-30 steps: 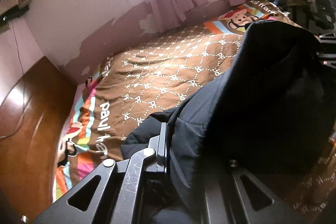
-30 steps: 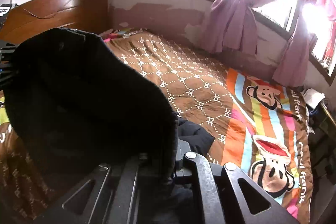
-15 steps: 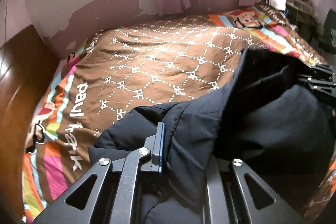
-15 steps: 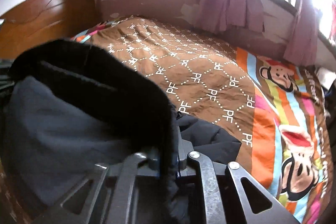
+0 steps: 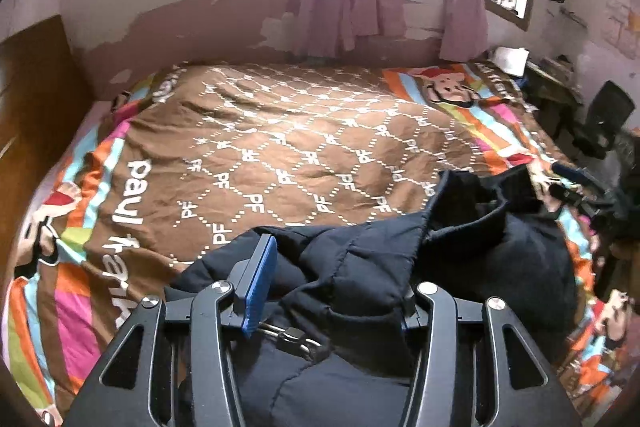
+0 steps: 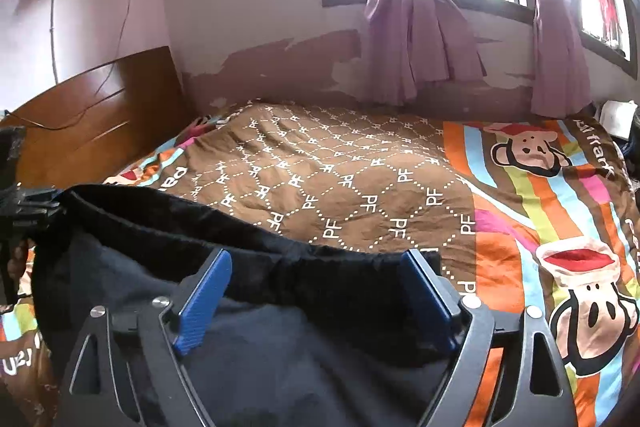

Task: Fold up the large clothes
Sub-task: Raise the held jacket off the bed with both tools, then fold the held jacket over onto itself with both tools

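Left wrist view: dark navy padded jacket lay bunched on the near part of a brown patterned bedspread.
No containers were in sight. Left gripper had just been opening; quilted fabric sat between its jaws, the blue pad clear of the cloth, while the other finger's pad was hidden by a fold. Right gripper had likewise just been opening and stood released, wide apart, both blue pads bare, with the jacket's black fleecy edge draped across the gap beyond them and the lining below. Purple curtains hung at the window.
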A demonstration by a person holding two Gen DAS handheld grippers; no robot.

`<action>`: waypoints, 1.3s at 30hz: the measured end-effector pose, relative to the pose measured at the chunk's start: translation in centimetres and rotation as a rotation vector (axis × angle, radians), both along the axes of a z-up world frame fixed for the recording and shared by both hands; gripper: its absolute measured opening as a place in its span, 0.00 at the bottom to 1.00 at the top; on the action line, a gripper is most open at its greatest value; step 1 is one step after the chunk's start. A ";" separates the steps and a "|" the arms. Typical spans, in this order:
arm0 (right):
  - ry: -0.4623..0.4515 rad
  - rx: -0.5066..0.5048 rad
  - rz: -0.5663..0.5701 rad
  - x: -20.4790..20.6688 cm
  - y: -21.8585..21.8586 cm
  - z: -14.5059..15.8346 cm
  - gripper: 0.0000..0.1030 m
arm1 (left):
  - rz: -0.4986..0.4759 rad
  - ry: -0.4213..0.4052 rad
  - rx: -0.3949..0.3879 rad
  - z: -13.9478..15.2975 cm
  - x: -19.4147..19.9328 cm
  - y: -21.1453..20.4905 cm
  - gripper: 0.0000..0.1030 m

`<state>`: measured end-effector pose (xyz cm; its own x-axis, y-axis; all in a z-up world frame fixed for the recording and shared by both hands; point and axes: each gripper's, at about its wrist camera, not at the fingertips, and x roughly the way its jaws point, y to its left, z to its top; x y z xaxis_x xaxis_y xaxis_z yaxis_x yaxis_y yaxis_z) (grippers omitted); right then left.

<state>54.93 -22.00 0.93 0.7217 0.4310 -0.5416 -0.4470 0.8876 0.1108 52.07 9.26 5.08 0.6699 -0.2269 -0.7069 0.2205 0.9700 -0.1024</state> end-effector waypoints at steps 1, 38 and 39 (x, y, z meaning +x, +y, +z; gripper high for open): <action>0.007 -0.004 0.008 -0.3 0.0 -0.1 0.86 | -0.007 0.009 -0.002 0.1 0.0 0.0 0.43; 0.337 -0.048 0.230 -5.7 3.7 -9.3 0.94 | 0.057 0.101 0.000 -6.9 -4.4 -5.0 0.80; 0.328 -0.049 0.225 -5.1 4.1 -9.4 0.94 | 0.086 0.090 0.007 -6.9 -3.6 -4.8 0.80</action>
